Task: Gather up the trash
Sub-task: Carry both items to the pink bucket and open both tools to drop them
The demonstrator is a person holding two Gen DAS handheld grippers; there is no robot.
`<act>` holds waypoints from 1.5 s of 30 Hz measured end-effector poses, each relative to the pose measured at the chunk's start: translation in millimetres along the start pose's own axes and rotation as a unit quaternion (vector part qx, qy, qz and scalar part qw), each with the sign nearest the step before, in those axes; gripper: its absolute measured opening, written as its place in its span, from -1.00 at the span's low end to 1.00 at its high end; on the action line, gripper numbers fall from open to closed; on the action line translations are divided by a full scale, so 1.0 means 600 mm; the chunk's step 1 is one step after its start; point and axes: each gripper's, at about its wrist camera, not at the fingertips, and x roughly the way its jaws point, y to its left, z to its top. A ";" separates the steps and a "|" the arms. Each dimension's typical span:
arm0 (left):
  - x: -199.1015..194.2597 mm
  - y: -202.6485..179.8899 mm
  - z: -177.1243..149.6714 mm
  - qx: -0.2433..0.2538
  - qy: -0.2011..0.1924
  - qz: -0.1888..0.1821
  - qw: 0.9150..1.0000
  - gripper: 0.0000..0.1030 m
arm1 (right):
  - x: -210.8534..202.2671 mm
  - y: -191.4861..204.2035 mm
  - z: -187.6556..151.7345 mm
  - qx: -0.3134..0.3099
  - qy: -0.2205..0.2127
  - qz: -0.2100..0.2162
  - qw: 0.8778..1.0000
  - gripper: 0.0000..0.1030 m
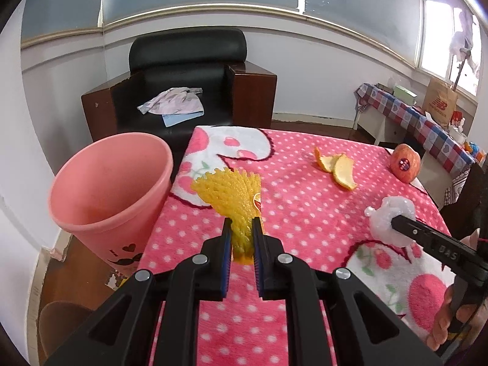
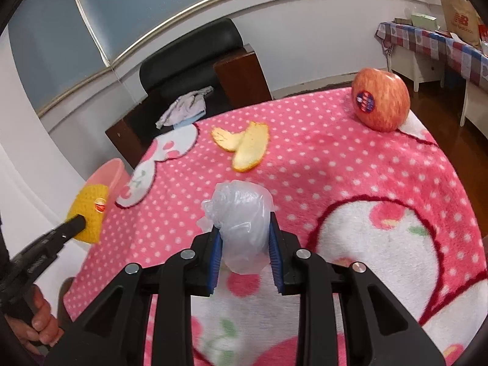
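My left gripper (image 1: 242, 224) is shut on a yellow foam fruit net (image 1: 231, 195), held above the table's left edge. Just left of it stands a pink bin (image 1: 106, 189) with its mouth tilted toward me. My right gripper (image 2: 242, 224) is shut on a crumpled clear plastic bag (image 2: 241, 216) over the pink dotted blanket (image 2: 320, 158). In the left wrist view the bag (image 1: 387, 216) and the right gripper (image 1: 396, 222) show at right. The right wrist view shows the net (image 2: 90, 210) and the left gripper (image 2: 77, 222) at left, near the bin (image 2: 108, 172).
Orange peel pieces (image 1: 335, 164) (image 2: 244, 146) lie on the blanket toward the far side. An apple (image 2: 379, 102) with a sticker sits at the far right corner. A black armchair (image 1: 183, 70) with cloth on it stands behind the table, and a side table (image 1: 421, 113) at right.
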 end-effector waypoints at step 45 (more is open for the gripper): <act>0.041 0.370 0.050 -0.126 -0.014 0.102 0.987 -0.17 | 0.278 0.457 0.054 -0.119 0.128 0.148 0.973 -0.12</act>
